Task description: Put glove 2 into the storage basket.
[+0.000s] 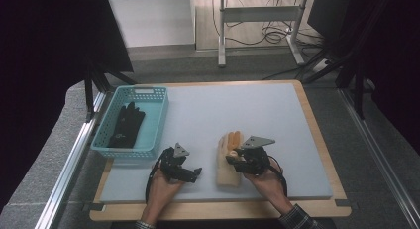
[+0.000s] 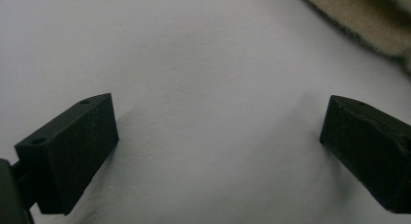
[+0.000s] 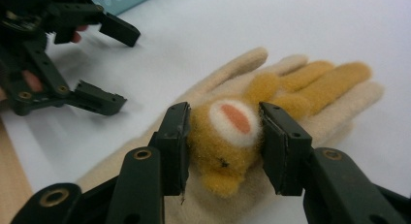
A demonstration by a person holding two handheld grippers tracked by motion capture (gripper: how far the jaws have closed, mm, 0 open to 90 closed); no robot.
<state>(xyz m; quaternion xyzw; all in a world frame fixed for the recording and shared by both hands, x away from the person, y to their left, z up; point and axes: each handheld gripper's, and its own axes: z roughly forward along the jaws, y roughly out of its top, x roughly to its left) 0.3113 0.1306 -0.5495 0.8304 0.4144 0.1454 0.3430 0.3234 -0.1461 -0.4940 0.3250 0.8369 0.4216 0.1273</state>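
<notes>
Well to the left of the high view, a turquoise basket (image 1: pixel 148 97) sits on the grey mat (image 1: pixel 247 110) that covers the wooden table (image 1: pixel 317 130), and a black glove (image 1: pixel 126 125) lies flat inside it. Bare mat separates the basket from the cream glove (image 1: pixel 227 172), which lies near the lower middle of the frame with its fingers pointing toward the top. On the cream glove rests a fuzzy orange glove (image 3: pixel 228 136) bearing a white patch with a reddish oval at its centre; its orange fingers reach toward the upper right of the right gripper view. No writing or label can be read on any of these things.

Both hands come in from the bottom edge of the high view. The right tongs (image 3: pixel 224 141) reach over the wrist end of the cream glove, and their two pads press on either side of the orange glove's fuzzy bulge, partly closed around it. The left tongs (image 1: pixel 187 172) rest just left of the cream glove, low over bare mat, spread wide with nothing between them; a corner of the cream glove shows at the upper right of the left gripper view.
</notes>
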